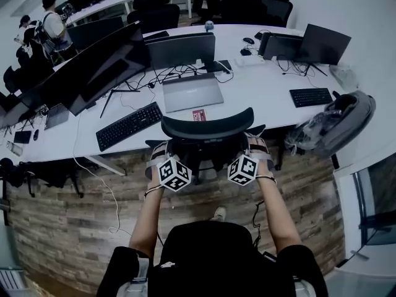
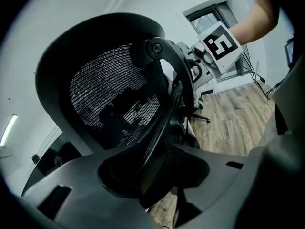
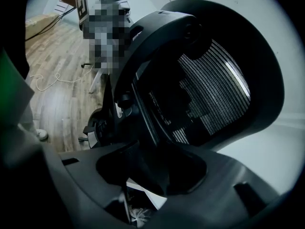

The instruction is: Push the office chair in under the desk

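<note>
The black mesh-backed office chair (image 1: 207,127) stands at the front edge of the white desk (image 1: 260,91), its seat partly beneath it. My left gripper (image 1: 159,150) grips the left edge of the backrest and my right gripper (image 1: 257,145) the right edge. In the left gripper view the backrest frame (image 2: 164,94) runs down between the jaws of the left gripper (image 2: 155,175), which are shut on it. The right gripper view mirrors this: the frame (image 3: 143,104) passes between the jaws of the right gripper (image 3: 152,175). The chair's base is hidden.
On the desk ahead lie a closed laptop (image 1: 192,91), a keyboard (image 1: 129,125) and monitors (image 1: 93,67). A grey backpack (image 1: 334,125) rests at the desk's right end. A cable (image 1: 105,190) trails over the wooden floor at the left. People stand far back left (image 1: 49,23).
</note>
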